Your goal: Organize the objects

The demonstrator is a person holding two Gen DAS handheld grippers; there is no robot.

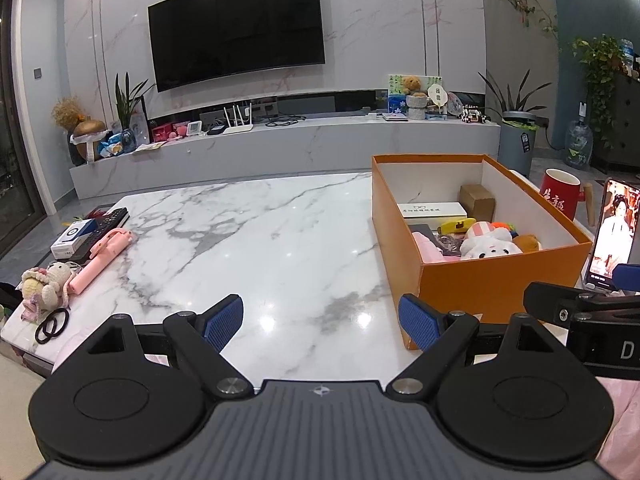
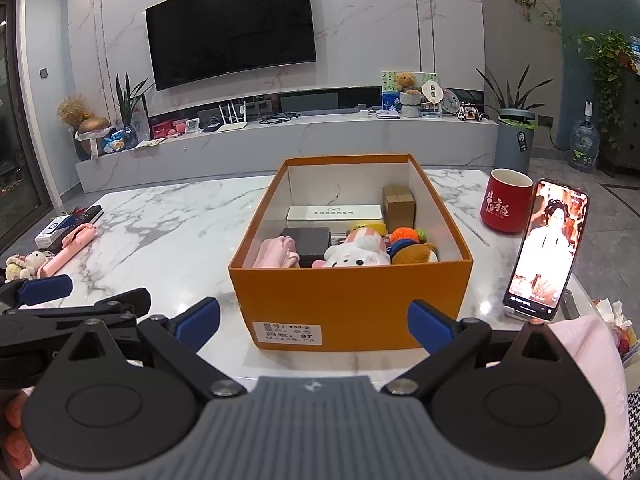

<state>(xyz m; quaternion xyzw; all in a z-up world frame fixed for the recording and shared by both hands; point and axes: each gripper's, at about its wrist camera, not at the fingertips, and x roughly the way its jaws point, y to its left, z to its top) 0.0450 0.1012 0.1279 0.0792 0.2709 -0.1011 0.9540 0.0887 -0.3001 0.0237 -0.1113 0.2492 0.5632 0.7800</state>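
Observation:
An orange box (image 2: pixel 352 296) stands on the marble table (image 1: pixel 260 248), filled with plush toys, a white case and small cartons. In the left wrist view the orange box (image 1: pixel 480 284) is at the right. Loose items lie at the table's left edge: a pink selfie stick (image 1: pixel 102 258), a crochet doll (image 1: pixel 42 286), black hair ties (image 1: pixel 52 325), a remote (image 1: pixel 106 222) and a blue-white box (image 1: pixel 72 237). My left gripper (image 1: pixel 322 322) hovers open and empty above the table's near edge. Just before the box front, my right gripper (image 2: pixel 314 326) also stands open and empty.
A red mug (image 2: pixel 506 206) and a propped phone (image 2: pixel 546 248) playing video stand right of the box. Pink cloth (image 2: pixel 588 360) lies at the near right. Beyond the table are a TV console and a wall TV (image 1: pixel 236 28).

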